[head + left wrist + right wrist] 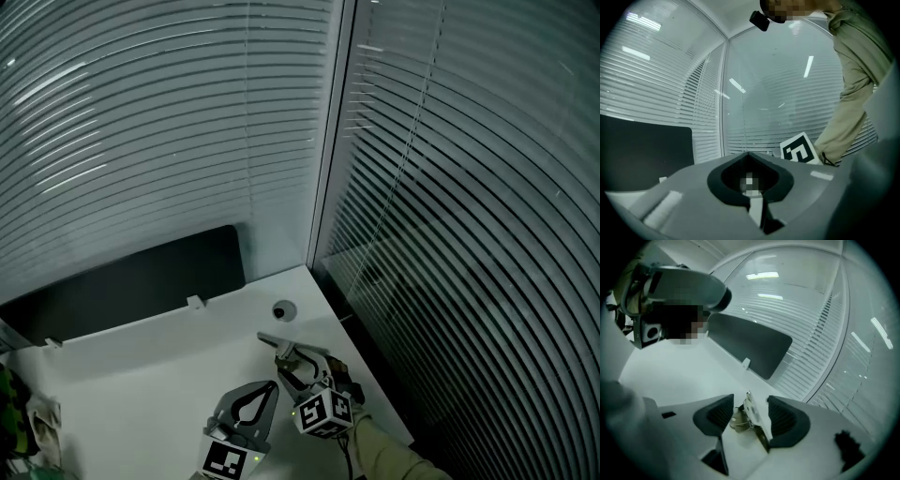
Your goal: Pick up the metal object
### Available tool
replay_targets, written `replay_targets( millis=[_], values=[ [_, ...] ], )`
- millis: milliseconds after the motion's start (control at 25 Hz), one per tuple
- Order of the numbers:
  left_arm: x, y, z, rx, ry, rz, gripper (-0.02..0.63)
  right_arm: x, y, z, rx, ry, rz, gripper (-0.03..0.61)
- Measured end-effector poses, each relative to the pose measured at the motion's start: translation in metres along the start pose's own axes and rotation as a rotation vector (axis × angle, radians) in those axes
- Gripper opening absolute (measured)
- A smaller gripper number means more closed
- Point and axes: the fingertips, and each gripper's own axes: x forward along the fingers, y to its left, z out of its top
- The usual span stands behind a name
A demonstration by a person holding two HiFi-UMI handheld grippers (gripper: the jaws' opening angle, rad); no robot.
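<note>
Quick tally: two grippers, so one left gripper and one right gripper. One metal object. One white desk with one round hole in it. One dark panel along the back, and two small white clips on it: a middle clip and an end clip. Two sets of blinds: left blinds and right blinds.

- Bare white table spreads left of the left gripper: open passage.
- Dark panel walls the table's back edge.
- Blinds close the right side, near the right gripper.
- Both grippers sit just beside each other.
</note>
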Motion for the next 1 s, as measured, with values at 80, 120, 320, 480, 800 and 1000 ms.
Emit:
replay_targets(
  millis=[80,120,320,480,800,1000],
  values=[
    [-0.002,0.000,-0.001,-0.001,0.002,0.003,0.006,0.010,0.002,-0.007,-0.021,0.034,-0.011,0.224],
    [-0.003,0.000,0.000,-0.001,0.002,0.004,0.006,0.012,0.002,-0.009,-0.031,0.048,-0.021,0.222],
    [-0.008,0.001,0.000,-0.004,0.003,0.012,0.006,0.024,-0.007,-0.015,-0.076,0.084,-0.092,0.222],
    [-0.011,0.001,0.000,-0.007,0.005,0.019,0.006,0.034,-0.009,-0.018,-0.148,0.113,-0.092,0.221],
    [-0.017,0.002,-0.003,-0.010,0.012,0.029,0.006,0.039,-0.006,-0.024,-0.238,0.170,-0.104,0.043],
    [-0.021,0.002,-0.007,-0.010,0.017,0.034,0.006,0.026,-0.009,-0.012,-0.166,0.131,-0.103,0.005]
  ],
)
